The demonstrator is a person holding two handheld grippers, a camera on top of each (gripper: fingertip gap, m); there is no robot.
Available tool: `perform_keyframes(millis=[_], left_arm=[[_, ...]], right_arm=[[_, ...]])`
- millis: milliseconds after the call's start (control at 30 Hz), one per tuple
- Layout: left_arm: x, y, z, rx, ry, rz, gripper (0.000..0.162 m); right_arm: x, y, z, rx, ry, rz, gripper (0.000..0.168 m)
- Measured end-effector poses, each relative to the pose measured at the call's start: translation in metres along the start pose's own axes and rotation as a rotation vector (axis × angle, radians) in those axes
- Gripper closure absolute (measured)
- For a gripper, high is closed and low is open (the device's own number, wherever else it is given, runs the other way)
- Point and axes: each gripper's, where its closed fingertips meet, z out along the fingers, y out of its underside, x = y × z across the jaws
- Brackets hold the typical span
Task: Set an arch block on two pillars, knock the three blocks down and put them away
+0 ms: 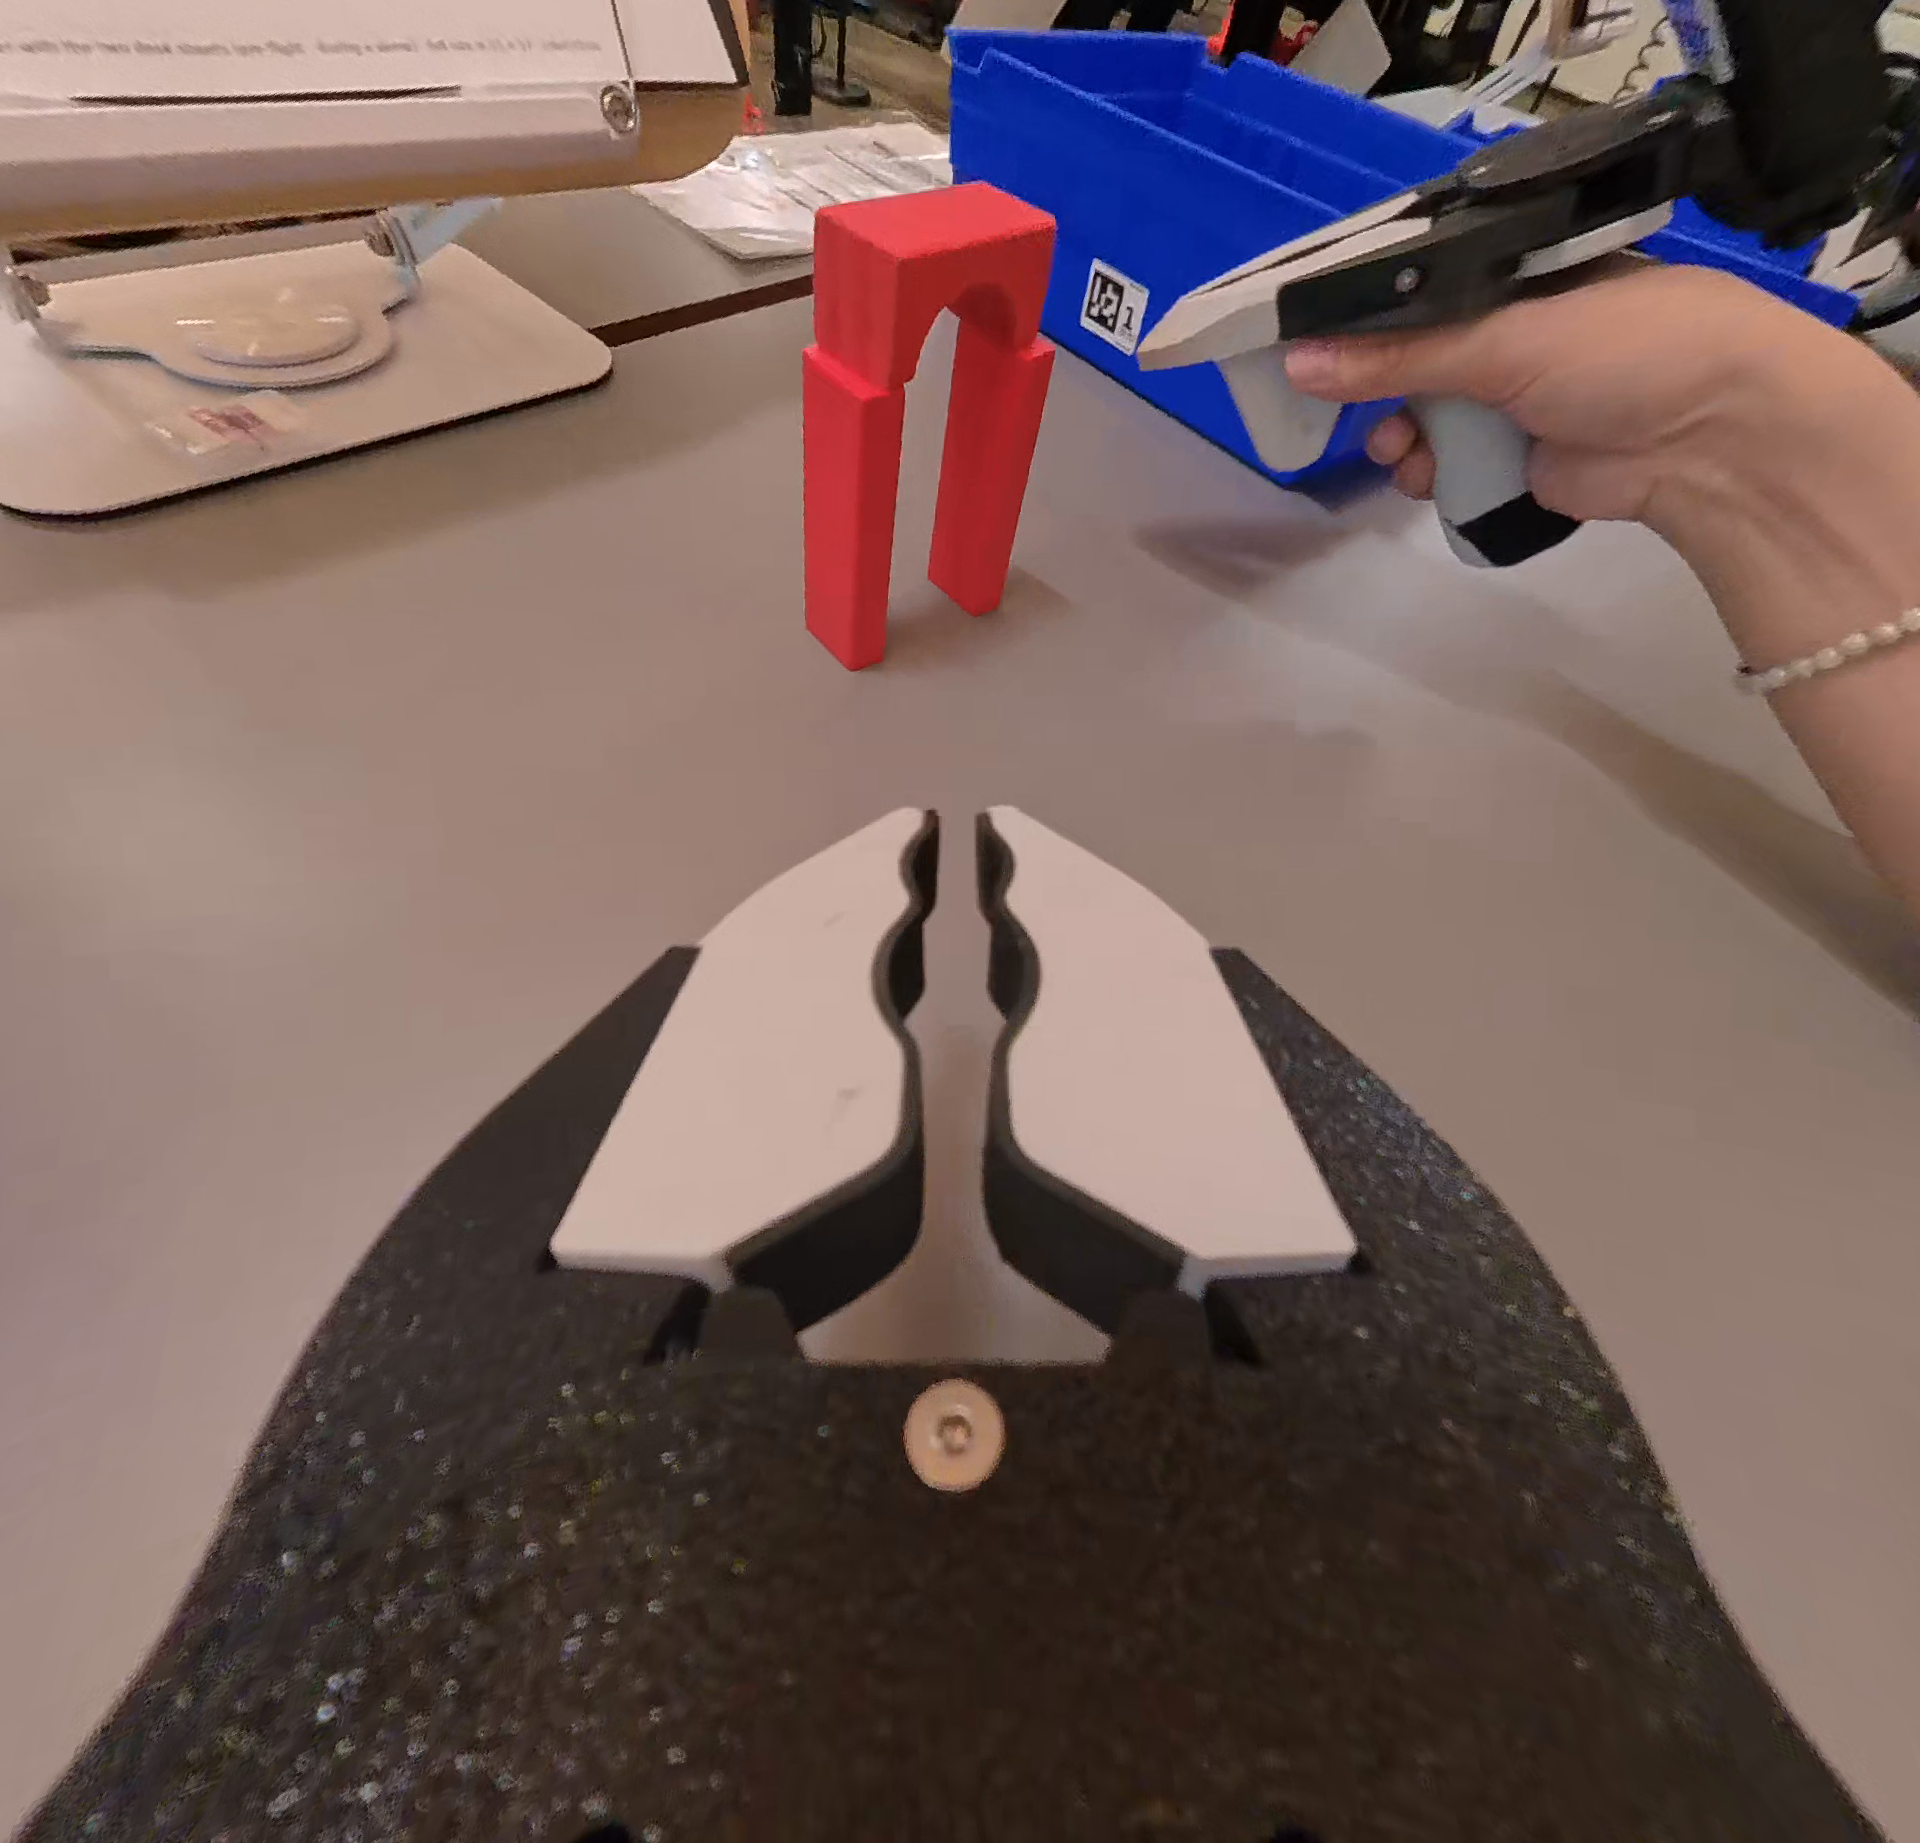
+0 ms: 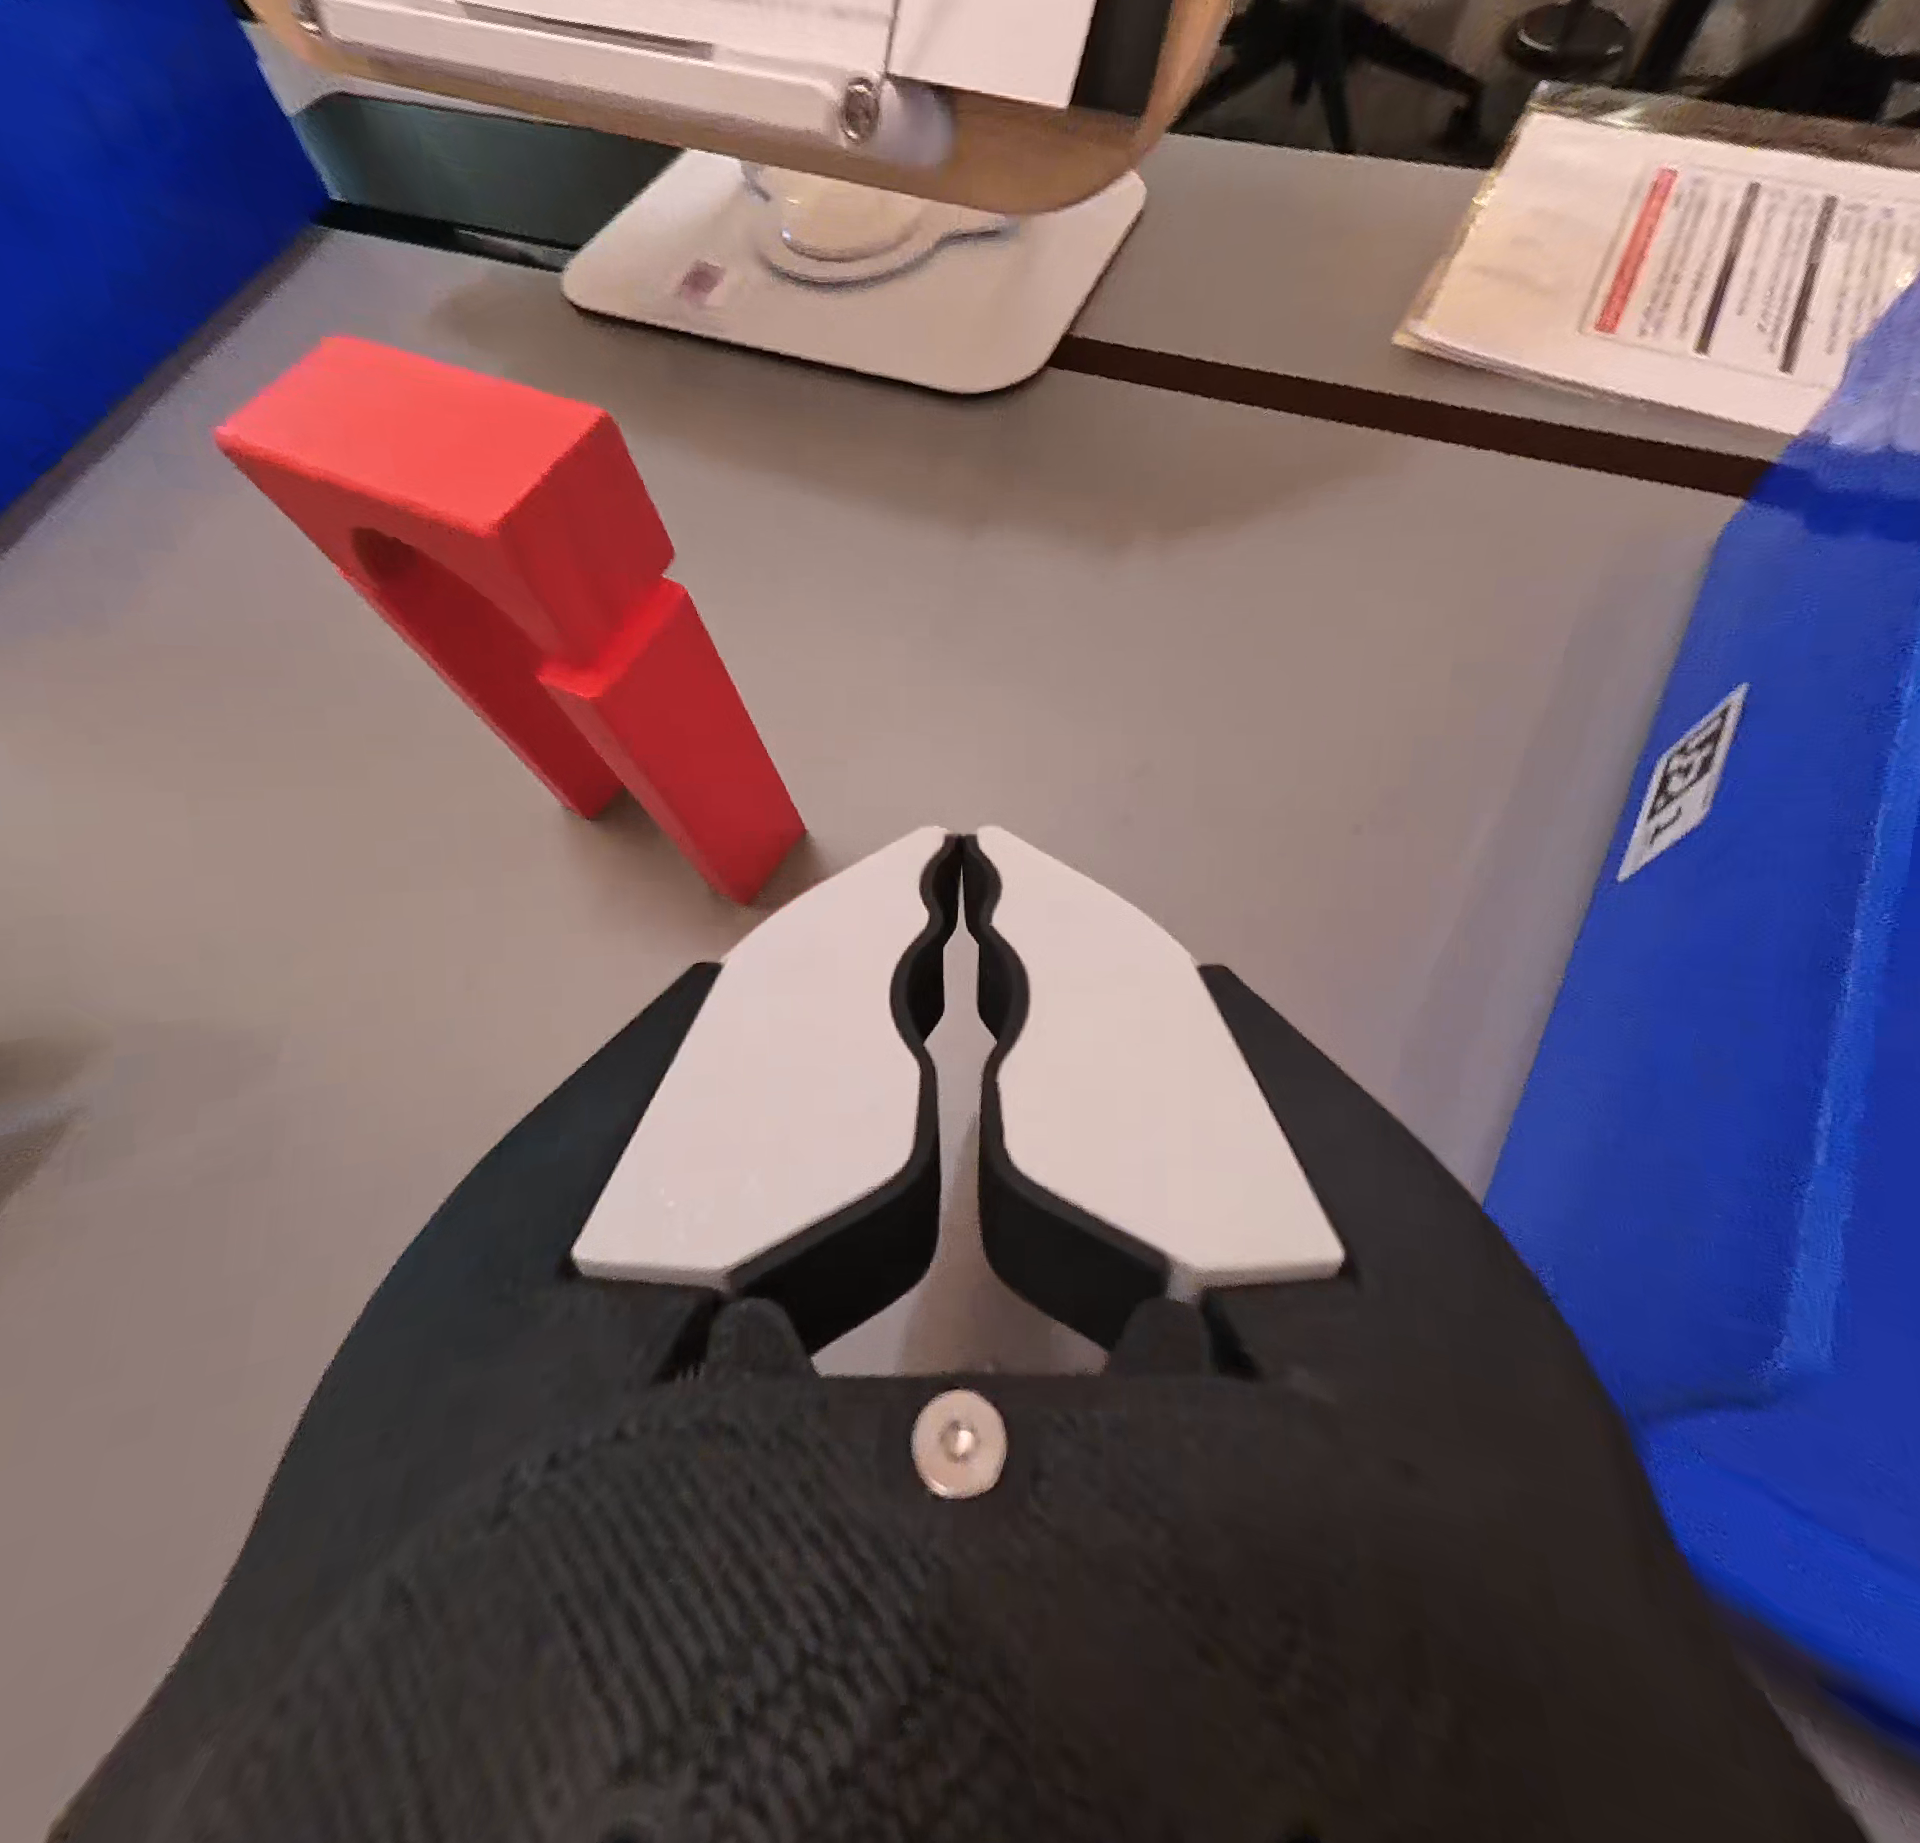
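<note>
A red arch block (image 1: 930, 255) rests on two upright red planks (image 1: 852, 515), forming a small gate on the grey table (image 1: 416, 858). My left gripper (image 1: 956, 819) is low over the table, well short of the gate, empty, with its jaws almost together. My right gripper (image 1: 1153, 354), held by a hand (image 1: 1662, 411), hovers to the right of the arch at the height of its top, apart from it. In the right wrist view the right gripper (image 2: 961, 839) is shut and empty. The gate (image 2: 499, 588) stands just to its left.
A blue bin (image 1: 1195, 162) stands behind and right of the gate, close to the right gripper (image 2: 1714, 962). A sign on a white stand (image 1: 260, 370) is at the back left. Printed sheets (image 2: 1683, 266) lie at the back. Another blue wall (image 2: 125, 183) shows far left.
</note>
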Motion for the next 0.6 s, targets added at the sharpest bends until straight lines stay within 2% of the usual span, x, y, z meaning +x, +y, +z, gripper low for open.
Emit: perform_keyframes(millis=[67,467,600], left_arm=[[0.002,0.0,-0.002,0.024,0.001,-0.013,0.162],[-0.009,0.017,-0.021,0.006,-0.031,-0.091,0.161],[-0.01,0.022,-0.027,0.013,-0.021,-0.129,0.159]], right_arm=[[0.002,0.003,0.002,-0.009,0.033,0.01,0.168],[-0.013,-0.005,0.029,-0.017,0.119,0.015,0.168],[-0.06,-0.023,0.043,0.016,-0.019,-0.078,0.168]])
